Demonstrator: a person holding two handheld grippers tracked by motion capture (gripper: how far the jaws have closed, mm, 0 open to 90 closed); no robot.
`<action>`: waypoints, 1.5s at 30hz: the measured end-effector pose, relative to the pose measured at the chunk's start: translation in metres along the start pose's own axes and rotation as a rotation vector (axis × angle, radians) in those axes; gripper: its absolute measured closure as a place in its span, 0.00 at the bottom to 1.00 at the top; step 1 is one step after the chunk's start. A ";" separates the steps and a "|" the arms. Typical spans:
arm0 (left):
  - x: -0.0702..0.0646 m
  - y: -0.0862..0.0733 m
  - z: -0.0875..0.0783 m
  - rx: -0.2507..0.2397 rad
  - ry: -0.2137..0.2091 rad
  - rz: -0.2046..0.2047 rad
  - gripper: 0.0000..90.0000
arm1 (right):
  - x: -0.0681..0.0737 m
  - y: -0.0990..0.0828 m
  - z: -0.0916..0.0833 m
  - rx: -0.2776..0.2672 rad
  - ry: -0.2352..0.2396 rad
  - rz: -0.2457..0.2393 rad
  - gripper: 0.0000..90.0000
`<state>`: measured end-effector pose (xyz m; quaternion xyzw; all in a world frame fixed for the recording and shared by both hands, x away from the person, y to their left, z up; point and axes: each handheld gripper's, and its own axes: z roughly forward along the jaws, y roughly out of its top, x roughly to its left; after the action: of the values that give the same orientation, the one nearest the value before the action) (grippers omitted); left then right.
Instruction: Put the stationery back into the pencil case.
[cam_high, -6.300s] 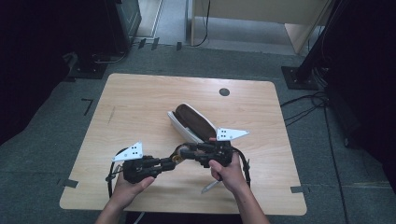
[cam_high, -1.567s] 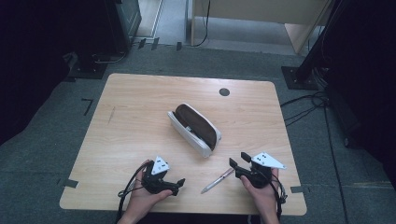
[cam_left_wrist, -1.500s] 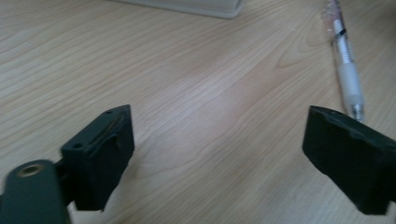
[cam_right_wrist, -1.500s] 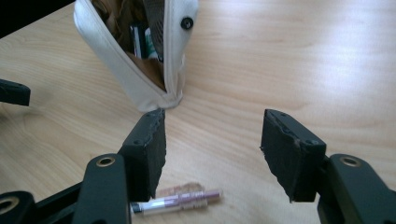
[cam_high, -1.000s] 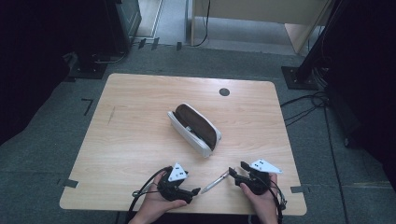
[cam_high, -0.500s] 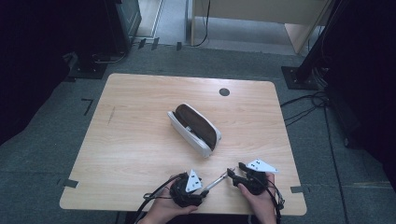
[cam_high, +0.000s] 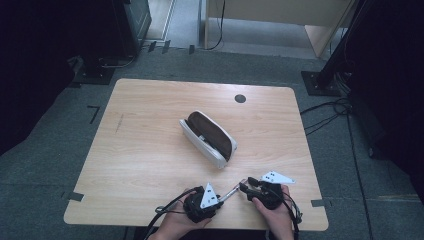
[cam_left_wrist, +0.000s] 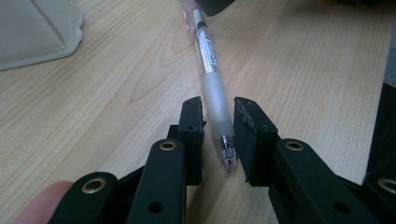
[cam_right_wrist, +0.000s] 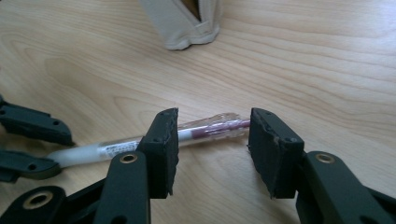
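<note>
Showing pale blond wood grain with a black round spot: table (cam_high: 150, 135). Showing off-white fabric outside and dark brown within: case (cam_high: 210, 137). Showing a clear barrel, frosted white grip, dark red core and printed label: pen (cam_left_wrist: 212, 79). Showing black jaws with brass-coloured rivets: left gripper (cam_left_wrist: 218, 140), right gripper (cam_right_wrist: 212, 149). Showing grey plates with dark dots. Showing grey-green: floor (cam_high: 45, 165).

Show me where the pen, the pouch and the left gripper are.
pen (cam_left_wrist: 211, 70), left gripper view, on the clear barrel above the grip.
pouch (cam_high: 212, 135), high view, on its dark open inside.
left gripper (cam_left_wrist: 218, 140), left gripper view, midway between its fingertips.
</note>
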<state>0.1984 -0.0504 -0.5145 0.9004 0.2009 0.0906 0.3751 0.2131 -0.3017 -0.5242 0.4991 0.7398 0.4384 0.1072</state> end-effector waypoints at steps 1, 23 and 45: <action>0.001 0.000 0.000 -0.001 0.002 -0.001 0.82 | 0.000 0.000 0.000 0.003 0.006 -0.003 0.59; 0.013 0.011 0.013 -0.026 -0.121 -0.247 0.71 | 0.016 0.001 0.011 -0.011 0.048 0.062 0.51; 0.071 -0.039 -0.043 -0.061 0.147 -0.333 0.35 | 0.059 -0.008 0.014 0.007 -0.231 -0.016 0.31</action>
<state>0.2378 0.0324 -0.5106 0.8339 0.3713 0.0991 0.3961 0.1879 -0.2457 -0.5225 0.5404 0.7281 0.3747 0.1935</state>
